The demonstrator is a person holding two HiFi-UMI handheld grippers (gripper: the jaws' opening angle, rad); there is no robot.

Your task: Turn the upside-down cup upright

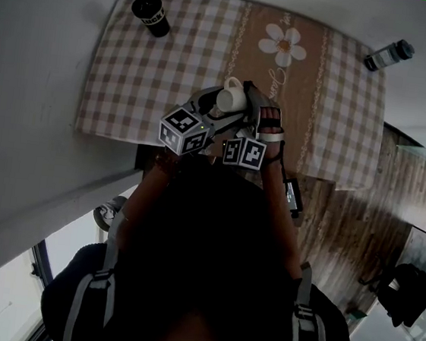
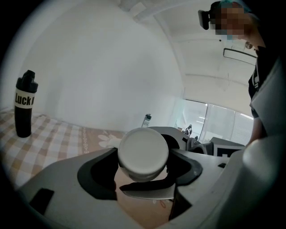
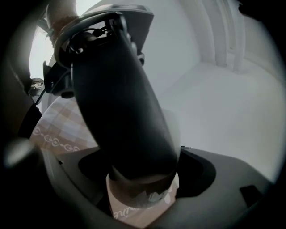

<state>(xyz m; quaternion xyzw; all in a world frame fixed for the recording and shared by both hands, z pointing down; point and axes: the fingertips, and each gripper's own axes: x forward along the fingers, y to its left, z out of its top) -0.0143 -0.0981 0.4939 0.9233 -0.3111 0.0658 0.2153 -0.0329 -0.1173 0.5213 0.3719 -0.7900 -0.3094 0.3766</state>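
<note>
Your left tongs (image 2: 142, 166) clamped on white cup (image 2: 143, 147), base toward camera, over checked bench (image 1: 131, 80). Right tongs (image 3: 143, 188) spread wide, straddling left tongs.

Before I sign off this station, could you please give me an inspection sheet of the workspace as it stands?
surface: table under a checked cloth with a brown daisy-print band; no spill seen.
job's things: white cup, lifted off the cloth, base turned toward the left gripper's camera.
clutter: black bottle at the far left corner; grey bottle at the far right corner.
grippers: left gripper has its jaws closed on the white cup. In the right gripper, a dark shape fills the jaws; I cannot tell what it is or whether it is gripped.
cables: a thin lead runs to a small black box by the right forearm.
surroundings: white walls; wood floor.
</note>
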